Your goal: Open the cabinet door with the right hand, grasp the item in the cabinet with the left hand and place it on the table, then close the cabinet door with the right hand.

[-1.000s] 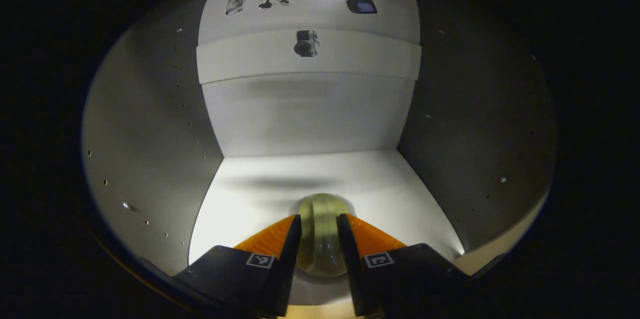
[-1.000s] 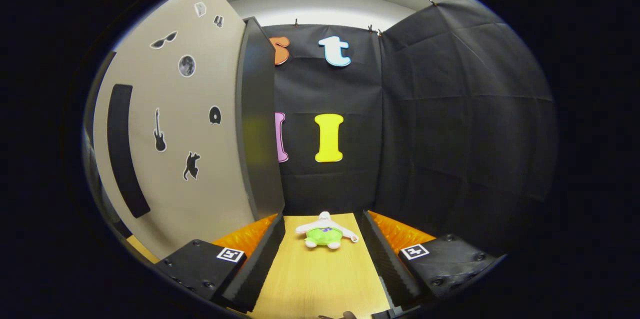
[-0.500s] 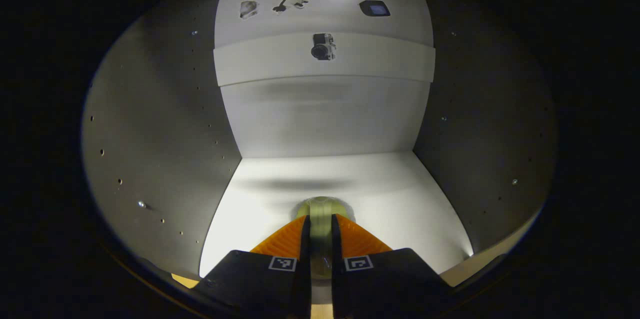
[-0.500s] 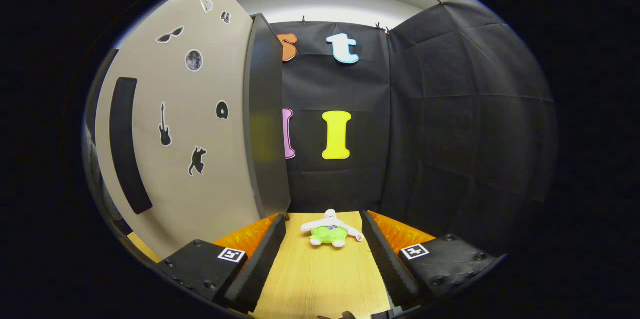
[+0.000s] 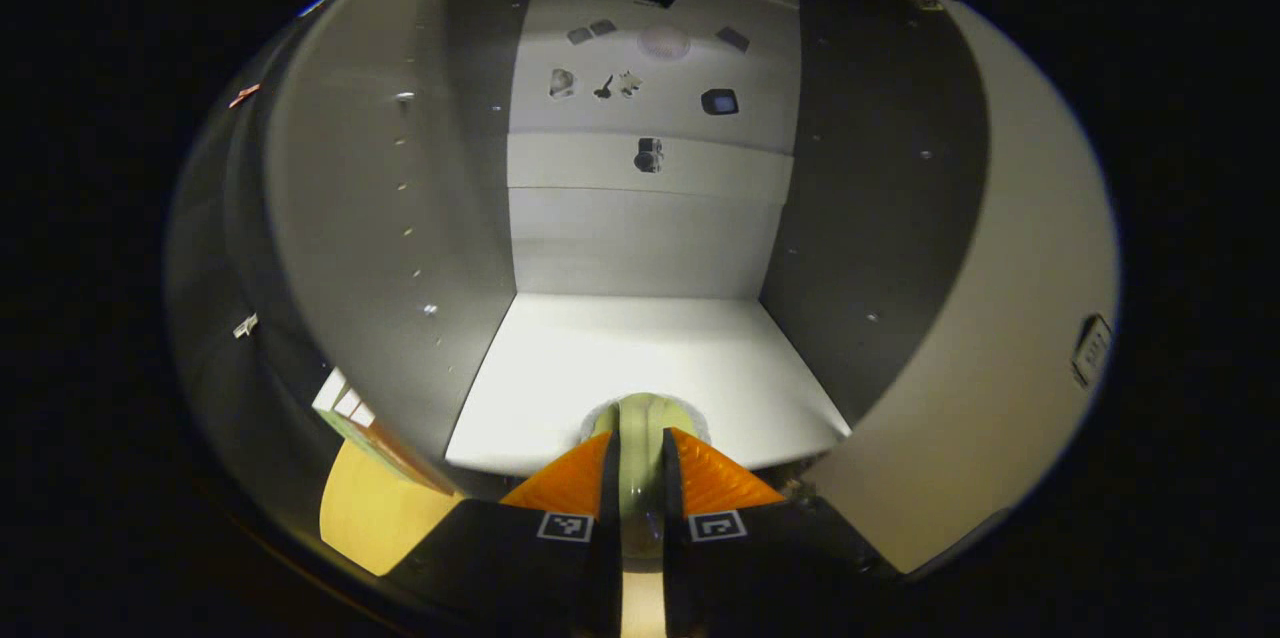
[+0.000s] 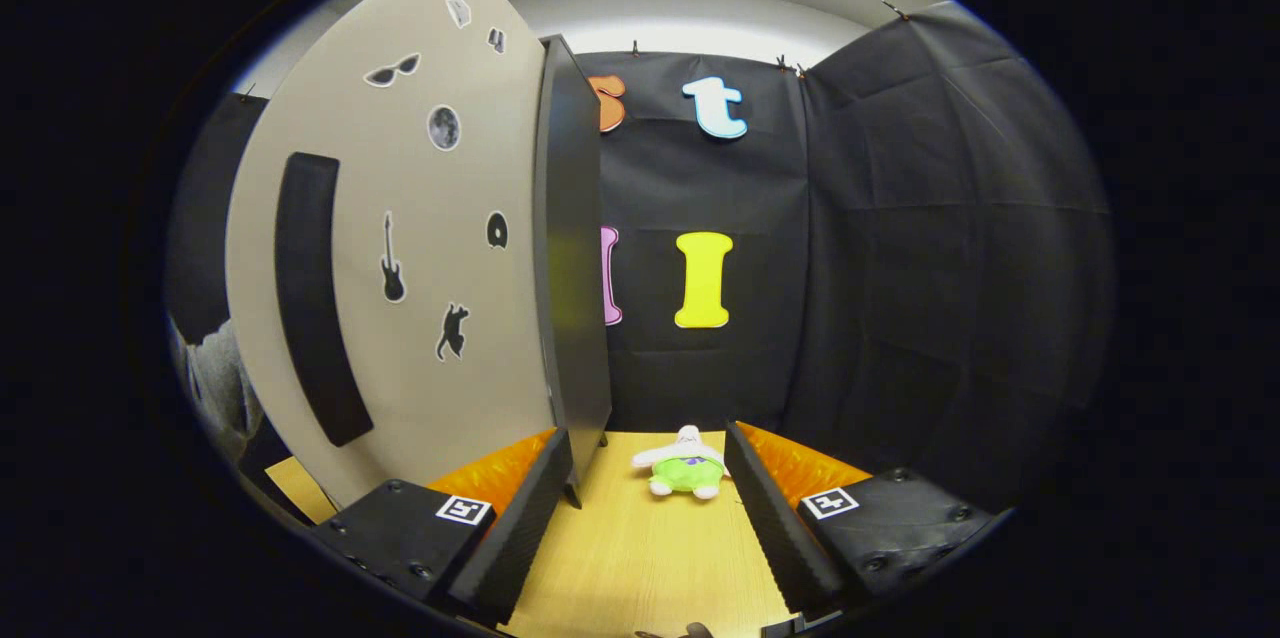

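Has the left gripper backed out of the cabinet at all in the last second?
Yes. The left gripper, shut on the round item, has pulled back: the cabinet shelf's front edge now shows, and the back-wall stickers look smaller.

A soft toy (image 6: 685, 466) lies on the tabletop (image 6: 640, 558), right of the open cabinet door (image 6: 400, 248). A roll (image 5: 640, 438) sits between the left gripper (image 5: 638, 493) fingers, before the cabinet shelf (image 5: 640, 358).

My left gripper view faces straight into the open cabinet (image 5: 640, 248) from just outside its front edge, back wall at 12 o'clock. My right gripper view looks low along the tabletop (image 6: 650, 558), the open door (image 6: 420, 248) close at 10 o'clock.
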The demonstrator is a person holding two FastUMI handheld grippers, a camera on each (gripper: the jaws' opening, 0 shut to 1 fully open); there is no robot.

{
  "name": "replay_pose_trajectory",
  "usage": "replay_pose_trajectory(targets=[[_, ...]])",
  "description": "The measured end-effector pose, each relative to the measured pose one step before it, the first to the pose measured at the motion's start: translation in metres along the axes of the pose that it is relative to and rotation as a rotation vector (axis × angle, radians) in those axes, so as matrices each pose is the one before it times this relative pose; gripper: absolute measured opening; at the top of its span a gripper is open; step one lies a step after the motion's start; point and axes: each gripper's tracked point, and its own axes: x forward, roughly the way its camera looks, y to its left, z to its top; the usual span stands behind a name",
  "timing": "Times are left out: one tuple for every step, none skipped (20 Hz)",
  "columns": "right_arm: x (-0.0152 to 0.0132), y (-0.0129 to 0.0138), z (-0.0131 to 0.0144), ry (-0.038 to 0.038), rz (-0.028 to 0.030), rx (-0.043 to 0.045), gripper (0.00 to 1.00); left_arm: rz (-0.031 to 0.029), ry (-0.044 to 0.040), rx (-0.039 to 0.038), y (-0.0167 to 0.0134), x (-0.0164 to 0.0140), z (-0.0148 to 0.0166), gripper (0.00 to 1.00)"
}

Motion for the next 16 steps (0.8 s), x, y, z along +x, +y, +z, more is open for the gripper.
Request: replay_pose_trajectory(targets=[[-0.00085,-0.00019,0.00238,-0.01167,-0.01369,0.00061,0.96,-0.01139,-0.00477,-0.00028,-0.00039,-0.01718,-0.00904,0.20],[-0.00102,-0.00028,0.00244,-0.01178,-0.01526,0.00181,0.97,-0.00214,-0.01254,-0.00020,0.00107,-0.01583,-0.01018,0.20],[-0.00182,0.00208,0.00178,-0.01133,-0.00405,0.00652,0.97,0.00660,-0.01547,0.01174,0.00221,-0.01416,-0.01026,0.20],[-0.00004,0.00330,0.00077,-0.00154,-0.00440,0.01716,0.97,0.00416,-0.00550,0.02119,0.00092,-0.01335,-0.01362,0.19],[-0.00498,0.00467,-0.00080,0.00076,-0.00349,0.01898,0.97,-0.00273,0.00154,0.00877,-0.00131,-0.01186,-0.01640,0.20],[-0.00253,0.00371,0.00167,-0.00687,-0.00397,0.01023,0.97,-0.01942,0.00723,-0.00448,-0.00530,-0.01086,-0.01878,0.20],[-0.00360,0.00104,0.00003,-0.00116,-0.00856,-0.00112,0.98,-0.02485,0.01979,-0.01358,-0.00612,-0.00866,-0.02028,0.21],[-0.00361,-0.00116,-0.00052,0.00095,-0.00963,-0.01042,0.97,-0.01862,0.02377,-0.01823,-0.00401,-0.00626,-0.02151,0.20],[-0.00415,-0.00137,0.00019,0.00100,-0.01191,-0.01172,0.97,-0.01907,0.02440,-0.00999,-0.00175,-0.00532,-0.02141,0.20],[-0.00465,-0.00101,0.00023,0.00373,-0.01695,-0.00384,0.97,-0.02437,0.02474,-0.00043,-0.00234,-0.00345,-0.01927,0.20],[-0.00448,0.00172,0.00024,0.00063,-0.01325,0.00472,1.00,-0.01578,0.02039,-0.00495,-0.00265,-0.00227,-0.01901,0.20],[-0.00285,0.00267,0.00145,-0.01087,-0.00390,0.00456,0.98,-0.01378,0.00967,-0.00217,-0.00172,0.00124,-0.01705,0.20],[0.00010,0.00060,0.00276,-0.01422,-0.00502,-0.00204,0.98,-0.00273,0.01036,-0.00586,0.00016,0.00155,-0.01634,0.20],[0.00049,-0.00077,0.00045,-0.00331,-0.00801,-0.00439,0.97,0.00899,0.01518,-0.00723,0.00162,0.00486,-0.01631,0.19],[-0.00141,0.00070,-0.00112,0.00835,0.00062,-0.00099,0.97,0.00907,0.01928,-0.00230,0.00214,0.00697,-0.01576,0.19],[-0.00574,0.00316,-0.00237,0.00935,0.01115,0.00149,0.98,0.00330,0.01537,0.00114,0.00043,0.00833,-0.01752,0.20]])
